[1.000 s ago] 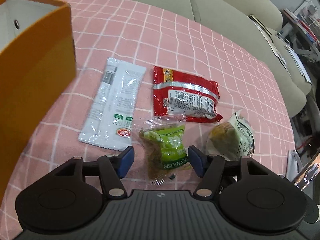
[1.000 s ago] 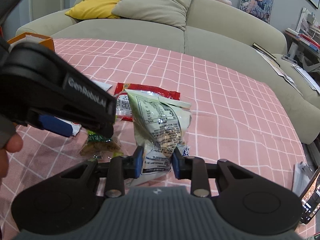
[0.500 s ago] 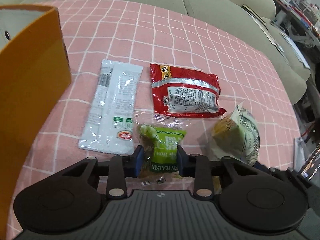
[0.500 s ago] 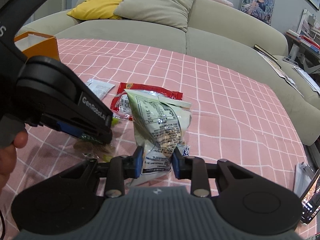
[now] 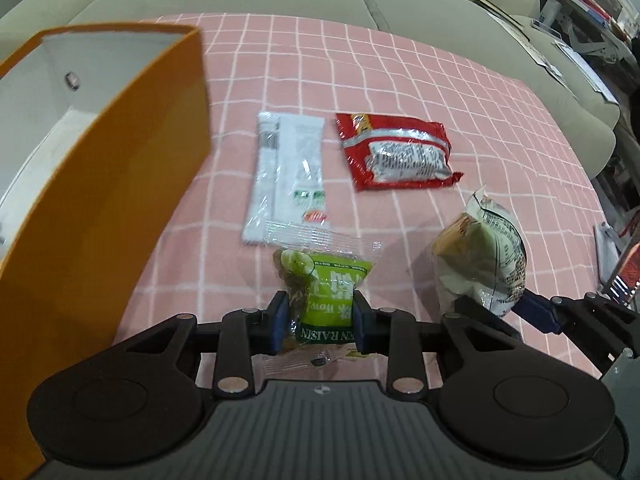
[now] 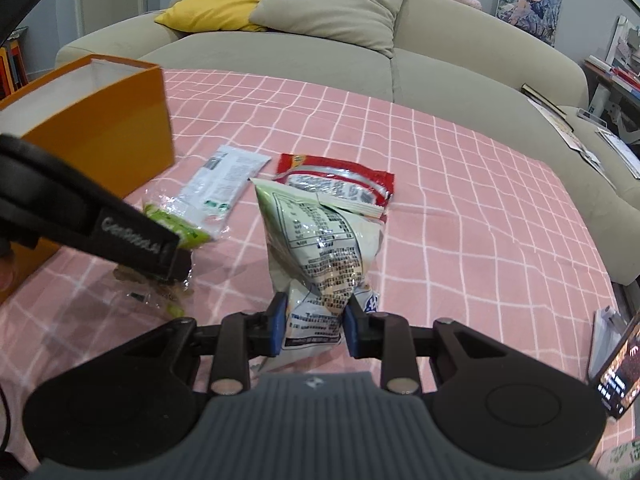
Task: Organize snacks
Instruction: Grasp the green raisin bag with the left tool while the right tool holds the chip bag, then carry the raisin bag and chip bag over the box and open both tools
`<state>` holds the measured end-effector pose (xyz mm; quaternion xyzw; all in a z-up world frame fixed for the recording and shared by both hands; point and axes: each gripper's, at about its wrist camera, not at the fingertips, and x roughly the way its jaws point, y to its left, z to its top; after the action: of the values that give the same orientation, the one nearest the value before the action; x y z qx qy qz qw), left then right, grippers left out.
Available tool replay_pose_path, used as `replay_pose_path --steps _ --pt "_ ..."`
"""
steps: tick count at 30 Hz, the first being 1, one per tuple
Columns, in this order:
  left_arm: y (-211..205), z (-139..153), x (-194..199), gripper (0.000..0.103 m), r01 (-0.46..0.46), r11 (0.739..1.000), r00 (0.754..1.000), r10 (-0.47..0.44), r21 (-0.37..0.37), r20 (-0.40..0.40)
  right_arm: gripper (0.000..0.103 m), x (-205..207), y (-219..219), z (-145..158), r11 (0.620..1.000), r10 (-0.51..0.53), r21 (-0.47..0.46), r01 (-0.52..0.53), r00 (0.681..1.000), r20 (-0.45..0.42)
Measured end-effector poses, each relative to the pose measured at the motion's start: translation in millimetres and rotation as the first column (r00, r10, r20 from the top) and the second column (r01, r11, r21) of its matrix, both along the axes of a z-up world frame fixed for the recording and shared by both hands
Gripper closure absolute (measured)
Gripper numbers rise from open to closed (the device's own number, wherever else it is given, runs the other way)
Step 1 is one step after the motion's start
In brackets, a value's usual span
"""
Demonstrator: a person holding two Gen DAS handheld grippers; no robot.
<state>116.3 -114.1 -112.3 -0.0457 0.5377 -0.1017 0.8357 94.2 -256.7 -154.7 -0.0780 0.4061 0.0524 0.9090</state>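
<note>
Two snack packets are being handled at once here. The left gripper (image 5: 318, 322) has its fingers closed on the green raisin packet (image 5: 324, 280), pinched across the lower half, with the crinkly clear seal left hanging below. The right gripper (image 6: 314, 322) has its fingers clamped on the bottom end of the pale chip bag (image 6: 320, 248), which stands puffed up above the pads.

Both look very light and soft, so weight shouldn't be a problem. The film is glossy, though, and could slide if gripped only at a seam. The chip bag is air-filled and its contents are probably brittle, so a hold near the crimped end seems safer than one across the belly.

A white sachet (image 5: 286, 172) and a red packet (image 5: 396, 152) are left lying flat on the pink checked worktop (image 5: 480, 120), beside the orange box (image 5: 100, 168), probably where everything is meant to go.
</note>
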Motion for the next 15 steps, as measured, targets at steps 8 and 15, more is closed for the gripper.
replay_pose_path --steps 8,15 --pt "23 17 -33 0.068 -0.013 0.999 1.000 0.013 -0.030 0.004 0.078 -29 17 18 0.998 0.035 0.047 -0.035 0.999 0.010" --pt "41 38 -51 0.068 -0.032 0.998 0.999 0.034 -0.044 0.035 0.078 -51 34 36 0.995 0.066 0.065 -0.069 0.997 0.043"
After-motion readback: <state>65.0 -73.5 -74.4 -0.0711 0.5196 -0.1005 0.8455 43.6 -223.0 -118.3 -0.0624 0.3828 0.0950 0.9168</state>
